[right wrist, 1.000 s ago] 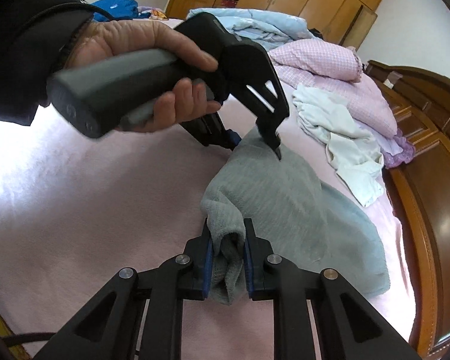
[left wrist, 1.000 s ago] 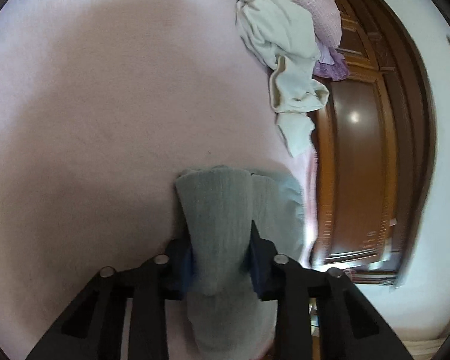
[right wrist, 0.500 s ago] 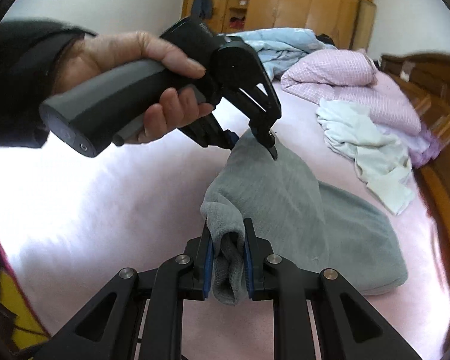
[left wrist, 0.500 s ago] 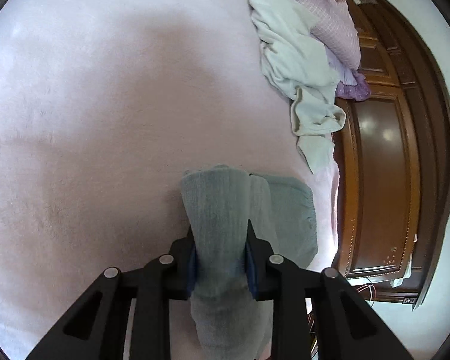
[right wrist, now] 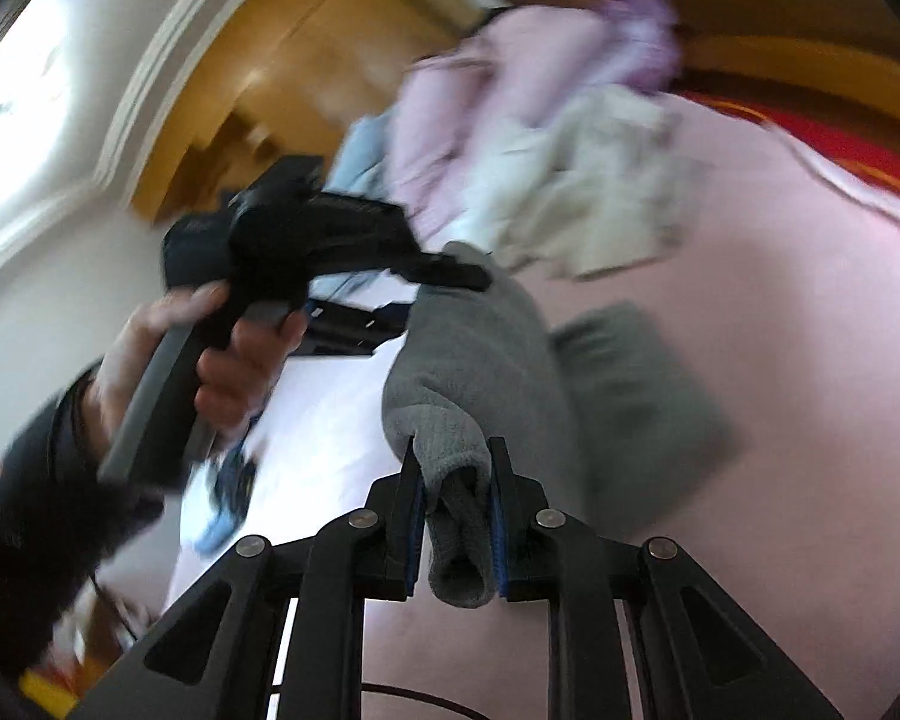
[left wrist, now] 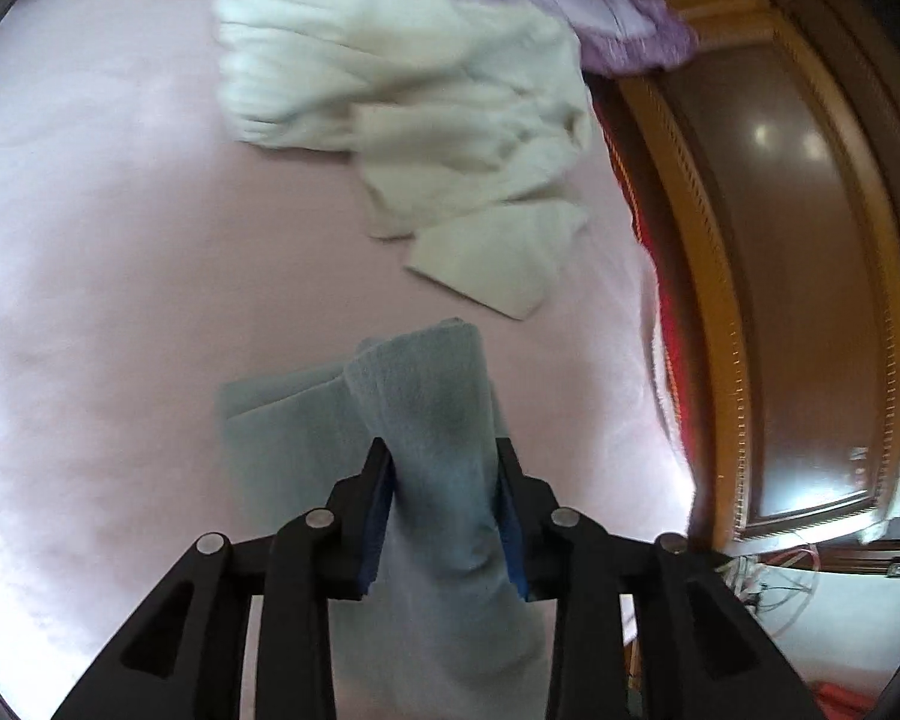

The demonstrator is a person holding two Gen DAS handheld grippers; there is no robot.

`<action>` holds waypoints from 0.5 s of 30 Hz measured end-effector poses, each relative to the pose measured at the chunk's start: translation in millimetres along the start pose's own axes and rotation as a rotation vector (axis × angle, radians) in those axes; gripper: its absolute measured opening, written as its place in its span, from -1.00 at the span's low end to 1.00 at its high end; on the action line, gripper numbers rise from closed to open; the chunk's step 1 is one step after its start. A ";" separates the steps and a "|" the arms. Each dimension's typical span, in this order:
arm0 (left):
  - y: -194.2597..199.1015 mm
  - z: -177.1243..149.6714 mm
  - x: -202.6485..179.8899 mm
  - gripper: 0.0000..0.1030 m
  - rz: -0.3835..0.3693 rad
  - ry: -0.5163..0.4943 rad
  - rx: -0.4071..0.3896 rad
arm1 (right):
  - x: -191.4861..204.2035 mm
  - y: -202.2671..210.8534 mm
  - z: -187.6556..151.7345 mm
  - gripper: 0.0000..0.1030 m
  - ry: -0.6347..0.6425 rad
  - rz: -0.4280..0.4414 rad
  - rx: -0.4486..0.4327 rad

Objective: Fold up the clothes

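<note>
A grey-green fleece garment (left wrist: 426,414) is folded over and held up at two corners above the pink bed (left wrist: 120,300). My left gripper (left wrist: 444,468) is shut on one edge of it. My right gripper (right wrist: 456,474) is shut on the other bunched edge of the grey garment (right wrist: 474,360). The left gripper (right wrist: 450,273) also shows in the right wrist view, held by a hand and pinching the garment's far corner. The lower part of the garment (right wrist: 630,390) hangs down to the bed.
A crumpled white garment (left wrist: 426,114) lies on the bed beyond the grey one, beside pink and purple bedding (left wrist: 630,42). The dark wooden bed frame (left wrist: 780,240) runs along the right. Wooden wardrobes (right wrist: 282,60) stand behind. The right wrist view is blurred.
Both grippers have lifted the grey garment higher and swung it toward the white garment. The right wrist view has tilted strongly. Both grips are unchanged.
</note>
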State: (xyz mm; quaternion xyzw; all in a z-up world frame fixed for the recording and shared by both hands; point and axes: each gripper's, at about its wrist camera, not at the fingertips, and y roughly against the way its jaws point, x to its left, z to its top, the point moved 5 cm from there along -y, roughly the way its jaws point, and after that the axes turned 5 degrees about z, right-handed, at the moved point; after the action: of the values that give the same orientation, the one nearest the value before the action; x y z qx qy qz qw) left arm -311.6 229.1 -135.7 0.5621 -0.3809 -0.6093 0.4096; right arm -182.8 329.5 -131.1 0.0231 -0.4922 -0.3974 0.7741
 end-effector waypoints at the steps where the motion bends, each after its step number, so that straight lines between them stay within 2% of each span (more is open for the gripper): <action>1: -8.5 1.9 -5.9 -0.39 0.012 -0.008 0.008 | -12.9 3.0 2.5 -0.48 -0.043 -0.013 -0.002; 3: -17.0 6.4 -16.3 -0.34 -0.026 -0.015 -0.008 | -36.4 8.0 8.7 -0.35 -0.105 -0.036 -0.022; 5: -13.3 7.2 -21.3 -0.32 -0.091 -0.026 -0.045 | -49.1 13.0 13.1 -0.33 -0.138 -0.051 -0.029; 7: -1.7 7.6 -25.4 -0.29 -0.149 -0.074 -0.089 | -58.0 16.5 15.0 -0.31 -0.153 -0.066 -0.025; 10: 21.5 7.2 -17.9 -0.26 -0.212 -0.089 -0.152 | -67.1 11.8 10.6 -0.28 -0.175 -0.071 0.017; 12: 37.8 0.7 -10.0 -0.21 -0.269 -0.078 -0.197 | -72.6 9.3 8.9 -0.28 -0.222 -0.042 0.023; 13: 40.5 -5.9 -10.5 -0.10 -0.294 -0.087 -0.196 | -75.2 8.5 8.7 -0.28 -0.255 -0.020 0.019; 15: 40.7 -29.6 -10.9 -0.07 -0.311 -0.123 -0.183 | -80.4 6.9 8.2 -0.28 -0.321 0.025 0.012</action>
State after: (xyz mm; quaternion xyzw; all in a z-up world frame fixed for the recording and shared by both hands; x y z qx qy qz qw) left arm -278.9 223.8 -96.3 0.5361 -0.2570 -0.7306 0.3358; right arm -201.2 388.5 -183.8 -0.0423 -0.6121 -0.3834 0.6903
